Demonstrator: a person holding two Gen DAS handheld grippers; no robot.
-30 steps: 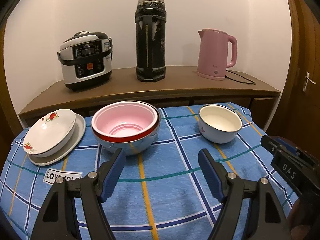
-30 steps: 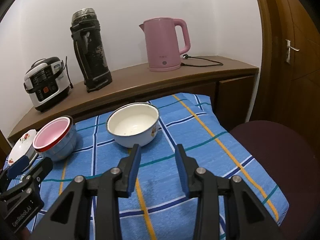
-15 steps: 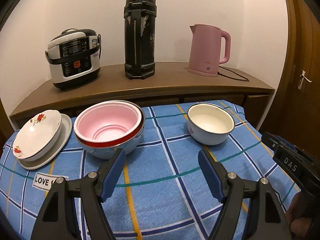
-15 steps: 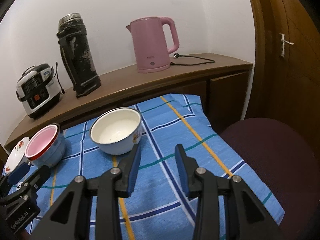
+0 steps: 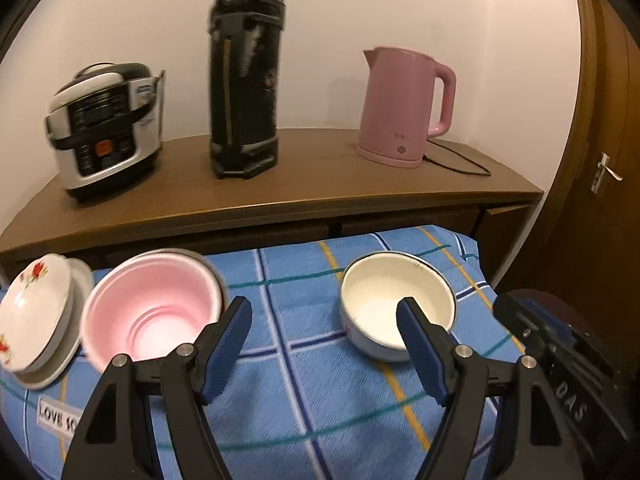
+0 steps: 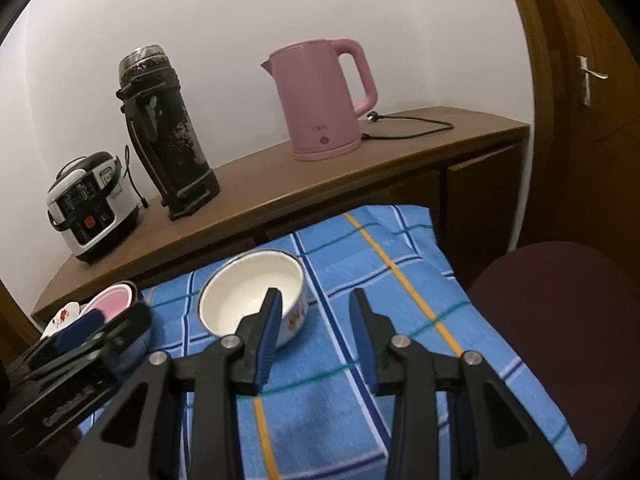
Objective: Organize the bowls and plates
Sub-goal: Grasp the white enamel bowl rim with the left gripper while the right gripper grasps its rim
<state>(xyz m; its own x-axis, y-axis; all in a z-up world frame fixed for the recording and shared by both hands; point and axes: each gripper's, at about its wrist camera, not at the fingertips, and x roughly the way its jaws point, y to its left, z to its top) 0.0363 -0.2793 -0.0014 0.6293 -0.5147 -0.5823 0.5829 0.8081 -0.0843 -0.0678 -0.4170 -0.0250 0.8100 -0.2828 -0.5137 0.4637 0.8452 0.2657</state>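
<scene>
On the blue checked cloth (image 5: 304, 360) my dishes sit in a row. Largest, at mid-left, the pink-lined bowl (image 5: 154, 312) looks steel-walled, stiff and slick, so I judge the rim the best hold. It is empty. Right of it the white enamel bowl (image 6: 252, 292), also empty, seems light but chippable. Far left, a flowered dish (image 5: 34, 308) rests on a plate (image 5: 78, 320), likely fragile. My left tongs (image 5: 324, 344) gape wide, holding nothing; my right tongs (image 6: 316, 320) are narrowing, nothing between them.
</scene>
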